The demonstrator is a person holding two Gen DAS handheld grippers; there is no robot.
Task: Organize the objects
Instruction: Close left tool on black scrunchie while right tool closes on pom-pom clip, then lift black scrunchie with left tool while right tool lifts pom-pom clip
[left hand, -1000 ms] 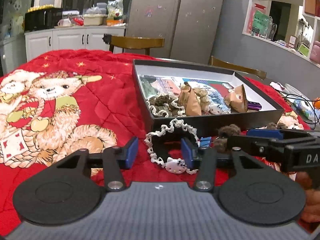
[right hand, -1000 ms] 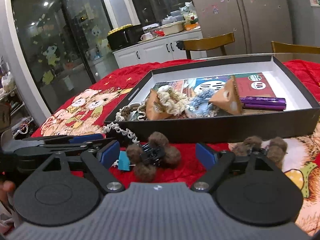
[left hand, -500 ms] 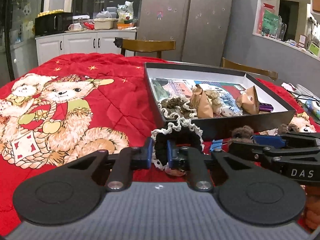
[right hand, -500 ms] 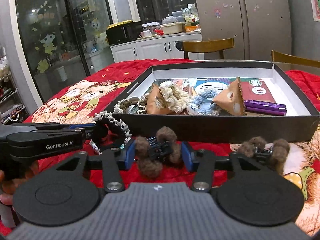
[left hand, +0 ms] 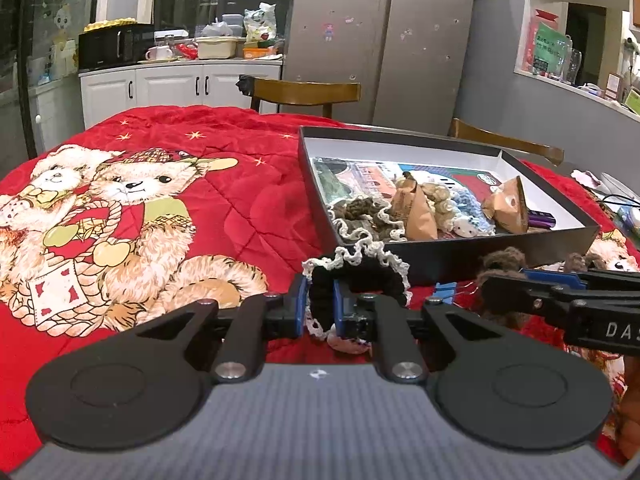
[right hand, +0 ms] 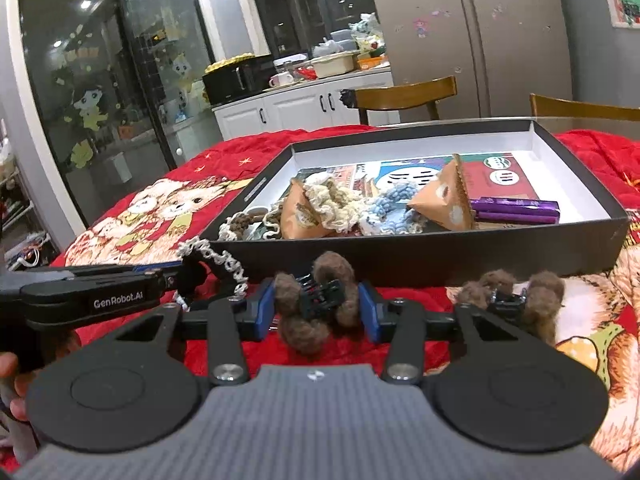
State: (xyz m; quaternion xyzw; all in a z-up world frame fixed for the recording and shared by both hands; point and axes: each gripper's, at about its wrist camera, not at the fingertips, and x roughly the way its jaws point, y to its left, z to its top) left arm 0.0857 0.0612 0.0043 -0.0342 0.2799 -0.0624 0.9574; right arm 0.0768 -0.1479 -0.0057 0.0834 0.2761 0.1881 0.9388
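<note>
Low in the frame, the left gripper [left hand: 320, 306] is clamped on a black lace-trimmed scrunchie [left hand: 356, 274] while the right gripper's [right hand: 319, 312] jaws are closing on a brown pom-pom hair claw [right hand: 316, 308], both just before the black box [right hand: 420, 258] of accessories at centre on the red quilt [left hand: 240, 208].

Home kitchen, fridge [left hand: 384, 36], cabinets [left hand: 180, 88], microwave [left hand: 116, 46]
</note>
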